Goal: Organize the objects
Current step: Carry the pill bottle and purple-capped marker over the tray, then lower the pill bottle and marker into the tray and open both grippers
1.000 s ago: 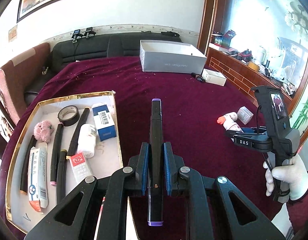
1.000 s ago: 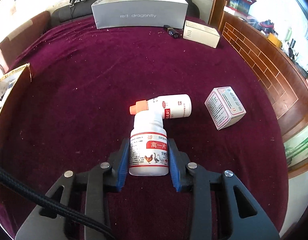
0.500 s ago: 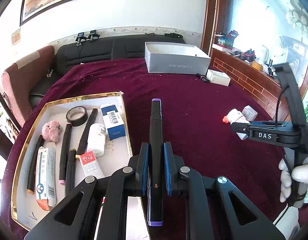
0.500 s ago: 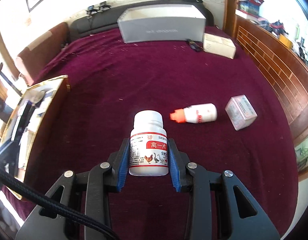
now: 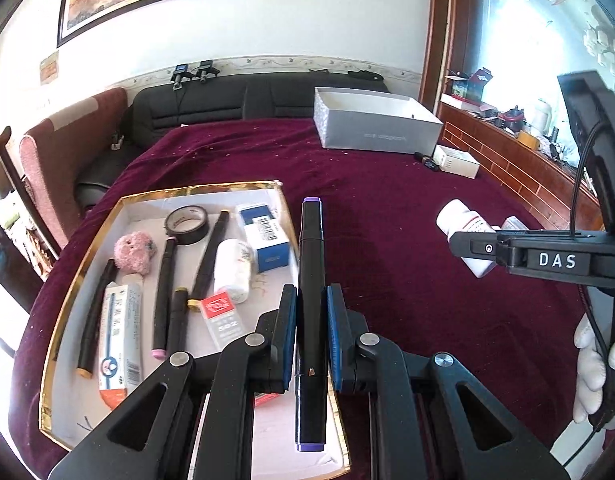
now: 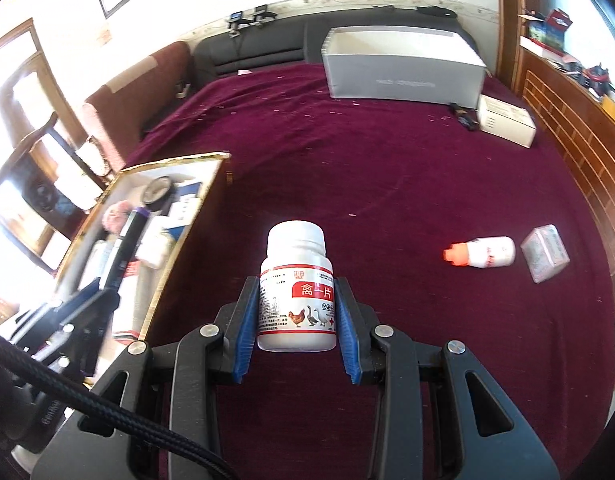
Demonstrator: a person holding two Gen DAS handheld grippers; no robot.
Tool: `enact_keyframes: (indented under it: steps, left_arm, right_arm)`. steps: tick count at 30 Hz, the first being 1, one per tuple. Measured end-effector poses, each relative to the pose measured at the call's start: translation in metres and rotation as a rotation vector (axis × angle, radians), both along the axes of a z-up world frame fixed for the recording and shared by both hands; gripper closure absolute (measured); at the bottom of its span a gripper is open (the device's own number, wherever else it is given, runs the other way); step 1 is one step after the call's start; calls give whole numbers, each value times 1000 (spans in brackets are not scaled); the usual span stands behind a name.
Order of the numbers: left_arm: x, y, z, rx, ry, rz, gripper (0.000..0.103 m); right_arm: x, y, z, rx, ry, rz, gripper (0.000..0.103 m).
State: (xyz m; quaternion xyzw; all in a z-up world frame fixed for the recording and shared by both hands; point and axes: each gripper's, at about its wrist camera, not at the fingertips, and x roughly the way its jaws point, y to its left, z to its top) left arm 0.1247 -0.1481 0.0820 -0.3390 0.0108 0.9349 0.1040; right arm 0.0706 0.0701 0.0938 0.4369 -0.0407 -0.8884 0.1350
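The black marker (image 5: pixel 310 300) with purple end caps sits lengthwise between the fingers of the left gripper (image 5: pixel 310 332), which are closed on its middle; it hangs at lower centre of the left view, over the right edge of the gold-rimmed tray (image 5: pixel 83 276). It looks light, stiff and smooth, so a hold around the barrel's mid-length seems best to stop it pivoting. The white pill bottle (image 6: pixel 296 300) is clamped upright by the right gripper (image 6: pixel 296 322), fingers pressed to its labelled sides, at centre of the right view above the maroon worktop (image 6: pixel 387 200). It is probably light rigid plastic with a slick label; gripping the straight body below the cap seems safest. In the tray lie other markers, a tape roll (image 5: pixel 186 224), a blue box (image 5: pixel 266 242) and a pink plush (image 5: pixel 133 250). At right of the right view, a dropper bottle (image 6: pixel 483 253) and a small box (image 6: pixel 545 254) lie loose, well apart from the tray
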Motion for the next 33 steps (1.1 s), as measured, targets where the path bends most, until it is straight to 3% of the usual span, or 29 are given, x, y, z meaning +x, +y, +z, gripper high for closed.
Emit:
enact_keyframes:
  steps: [19, 33]
  left_arm:
    - [11, -47, -3, 6, 17, 67, 91]
    - [11, -82, -17, 38, -21, 123, 91]
  right_arm:
    - [7, -83, 8, 7, 7, 149, 69]
    - [10, -122, -6, 28, -29, 226, 69]
